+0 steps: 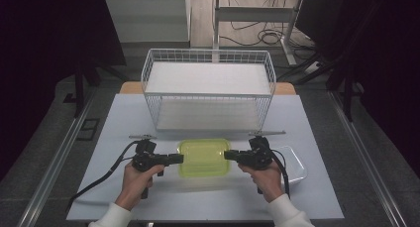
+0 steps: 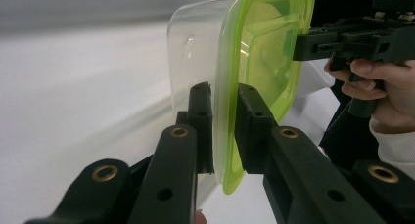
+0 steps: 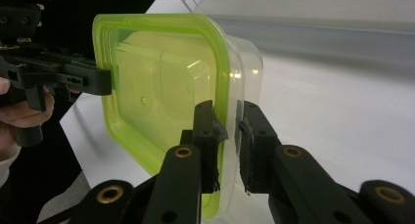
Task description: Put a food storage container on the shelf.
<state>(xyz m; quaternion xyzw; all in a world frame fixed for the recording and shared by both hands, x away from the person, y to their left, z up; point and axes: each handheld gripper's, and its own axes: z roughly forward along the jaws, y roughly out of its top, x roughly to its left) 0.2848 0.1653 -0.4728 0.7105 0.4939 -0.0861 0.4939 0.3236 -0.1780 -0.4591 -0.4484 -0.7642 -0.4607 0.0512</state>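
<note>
A clear plastic box with a lime-green lid (image 1: 204, 157) is held level between the two grippers, a little above the grey table (image 1: 114, 192). My left gripper (image 1: 180, 158) is shut on its left rim. In the left gripper view the jaws (image 2: 225, 111) pinch the green lid edge (image 2: 264, 43) and the clear wall. My right gripper (image 1: 227, 155) is shut on the opposite rim. In the right gripper view its jaws (image 3: 226, 121) clamp the lid edge of the box (image 3: 161, 82). Each gripper view shows the other gripper on the far side.
A tall white wire basket (image 1: 208, 83) stands just behind the box, near the table's far edge. A second clear box without a lid (image 1: 295, 163) sits on the table behind my right hand. Black cables trail from both grippers toward the front.
</note>
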